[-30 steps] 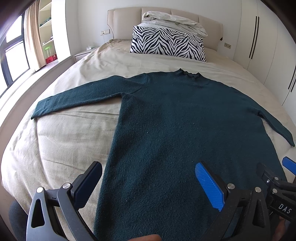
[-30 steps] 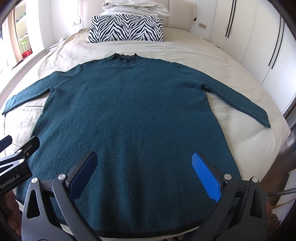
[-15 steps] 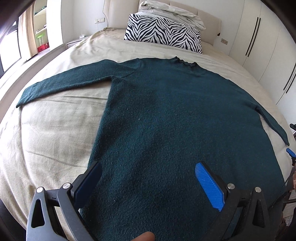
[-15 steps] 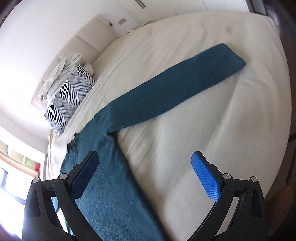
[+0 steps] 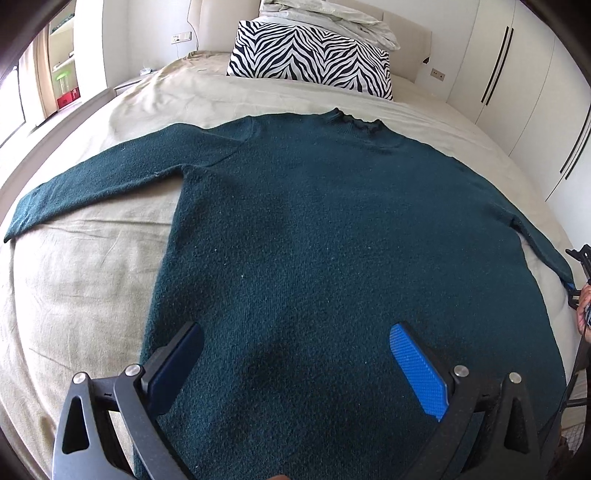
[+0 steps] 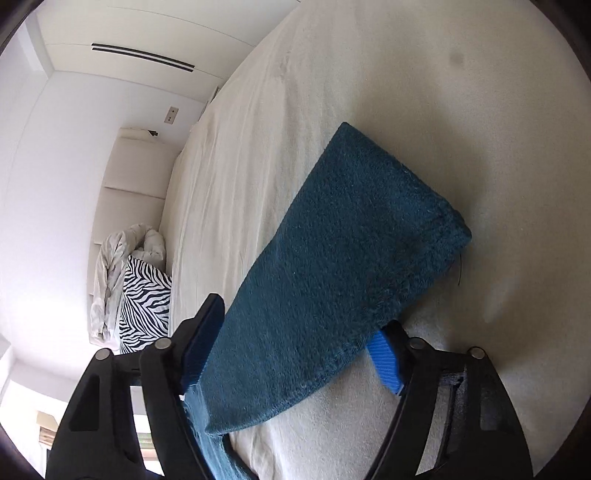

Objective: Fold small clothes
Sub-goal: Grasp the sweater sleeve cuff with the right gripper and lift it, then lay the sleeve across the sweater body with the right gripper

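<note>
A dark teal knit sweater [image 5: 332, 240] lies flat on the bed, neck toward the headboard, both sleeves spread out. My left gripper [image 5: 295, 365] is open and empty above the sweater's lower body. In the right wrist view, my right gripper [image 6: 291, 347] is low over the bed with its open jaws on either side of the right sleeve's cuff end [image 6: 343, 258]; the sleeve lies between the fingers, not pinched. The right gripper also shows at the far right edge of the left wrist view [image 5: 580, 280], at the sleeve tip.
A zebra-print pillow [image 5: 314, 55] with a crumpled white duvet [image 5: 332, 18] on it sits at the headboard. The beige bedsheet [image 5: 74, 277] surrounds the sweater. White wardrobe doors [image 5: 517, 74] stand on the right, a window and shelves on the left.
My right gripper swung away from the sweater's hem to the right sleeve and now straddles its cuff. My left gripper moved forward over the sweater's body.
</note>
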A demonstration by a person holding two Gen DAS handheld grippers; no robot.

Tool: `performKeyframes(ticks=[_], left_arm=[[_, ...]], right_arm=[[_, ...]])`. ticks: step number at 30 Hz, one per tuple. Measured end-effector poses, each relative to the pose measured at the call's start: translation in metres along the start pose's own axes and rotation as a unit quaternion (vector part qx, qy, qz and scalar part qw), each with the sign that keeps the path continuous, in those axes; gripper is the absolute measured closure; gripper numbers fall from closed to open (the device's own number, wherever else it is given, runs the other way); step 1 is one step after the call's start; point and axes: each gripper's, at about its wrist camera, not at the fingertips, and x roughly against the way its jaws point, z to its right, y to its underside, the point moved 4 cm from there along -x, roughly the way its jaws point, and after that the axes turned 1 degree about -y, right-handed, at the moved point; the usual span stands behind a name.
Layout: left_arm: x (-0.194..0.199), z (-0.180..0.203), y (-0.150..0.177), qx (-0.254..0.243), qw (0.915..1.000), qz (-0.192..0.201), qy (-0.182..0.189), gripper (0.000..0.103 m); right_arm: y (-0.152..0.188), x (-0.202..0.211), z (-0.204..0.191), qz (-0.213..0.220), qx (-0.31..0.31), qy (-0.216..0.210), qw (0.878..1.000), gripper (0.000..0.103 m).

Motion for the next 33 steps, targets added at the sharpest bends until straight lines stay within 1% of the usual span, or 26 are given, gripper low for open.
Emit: performKeyframes(ticks=[1,2,3,4,5,8,9,11,13,14,16,18,19,20,22,23,24,25,26,27,28,29,30,31,32,33], left_arm=[[-0.002,0.0,-0.003,-0.001,1.0,-0.002,0.001,0.0],[-0.004,-0.002,-0.006,0.003,1.0,-0.005,0.008,0.0],[-0.005,-0.004,-0.01,0.01,0.9997,-0.007,0.023,0.0],[-0.006,-0.006,-0.014,0.017,0.9988,-0.009,0.044,0.0],[-0.007,-0.008,-0.019,0.025,0.9976,-0.01,0.064,0.0],[-0.01,-0.014,-0.037,0.041,0.9928,-0.006,0.113,0.001],[-0.01,-0.017,-0.043,0.045,0.9912,-0.003,0.124,0.002],[-0.011,-0.022,-0.056,0.056,0.9881,0.005,0.143,0.002],[-0.012,-0.028,-0.068,0.067,0.9848,0.014,0.16,0.003],[-0.013,-0.031,-0.073,0.074,0.9824,0.018,0.17,0.006],[-0.017,-0.04,-0.085,0.094,0.9771,0.023,0.19,0.009],[-0.022,-0.051,-0.095,0.118,0.9698,0.023,0.212,0.013],[-0.024,-0.055,-0.099,0.13,0.965,0.023,0.227,0.014],[-0.028,-0.059,-0.103,0.141,0.9607,0.021,0.238,0.014],[-0.035,-0.064,-0.107,0.161,0.9531,0.017,0.256,0.014],[-0.038,-0.065,-0.108,0.169,0.9498,0.015,0.263,0.014],[-0.041,-0.066,-0.109,0.175,0.9475,0.011,0.267,0.014],[-0.044,-0.068,-0.109,0.181,0.9458,0.008,0.269,0.014],[-0.047,-0.068,-0.108,0.186,0.9437,0.006,0.273,0.014],[-0.051,-0.067,-0.11,0.19,0.9419,0.003,0.277,0.014],[-0.055,-0.064,-0.111,0.194,0.9403,-0.001,0.28,0.013],[-0.059,-0.06,-0.112,0.196,0.9387,-0.006,0.283,0.013],[-0.063,-0.055,-0.115,0.195,0.9379,-0.011,0.287,0.013],[-0.066,-0.049,-0.116,0.192,0.9379,-0.015,0.288,0.013],[-0.068,-0.044,-0.117,0.19,0.938,-0.018,0.289,0.013],[-0.07,-0.038,-0.118,0.189,0.938,-0.021,0.29,0.013]], right_arm=[[0.002,-0.005,-0.006,-0.001,0.009,0.013,1.0,0.068],[-0.002,-0.008,-0.008,0.001,0.018,0.024,1.0,0.08],[-0.006,-0.009,-0.01,0.007,0.026,0.033,0.999,0.085],[-0.008,-0.011,-0.018,0.012,0.038,0.04,0.998,0.088],[-0.008,-0.013,-0.028,0.015,0.056,0.047,0.997,0.093],[0.012,-0.023,-0.078,0.018,0.138,0.063,0.988,0.094],[0.024,-0.028,-0.101,0.014,0.172,0.062,0.983,0.095],[0.06,-0.038,-0.157,0.0,0.244,0.048,0.969,0.095],[0.116,-0.047,-0.216,-0.017,0.32,0.025,0.947,0.095],[0.147,-0.053,-0.244,-0.029,0.355,0.009,0.934,0.095],[0.222,-0.062,-0.292,-0.059,0.424,-0.025,0.904,0.095],[0.301,-0.077,-0.324,-0.096,0.477,-0.051,0.872,0.095],[0.335,-0.088,-0.332,-0.116,0.495,-0.059,0.859,0.095],[0.367,-0.101,-0.336,-0.135,0.508,-0.061,0.849,0.095],[0.424,-0.128,-0.327,-0.177,0.525,-0.052,0.831,0.095],[0.446,-0.14,-0.317,-0.2,0.53,-0.043,0.823,0.094],[0.463,-0.151,-0.308,-0.224,0.531,-0.037,0.816,0.093],[0.485,-0.156,-0.298,-0.249,0.53,-0.041,0.81,0.091],[0.495,-0.16,-0.291,-0.271,0.524,-0.048,0.806,0.082],[0.501,-0.152,-0.277,-0.283,0.513,-0.058,0.808,0.067],[0.499,-0.146,-0.272,-0.281,0.502,-0.07,0.815,0.056],[0.495,-0.138,-0.268,-0.269,0.498,-0.081,0.82,0.042],[0.493,-0.112,-0.253,-0.253,0.505,-0.088,0.82,0.039],[0.492,-0.104,-0.252,-0.238,0.522,-0.087,0.815,0.037],[0.493,-0.096,-0.251,-0.231,0.54,-0.089,0.804,0.036],[0.492,-0.083,-0.247,-0.233,0.552,-0.1,0.794,0.036]])
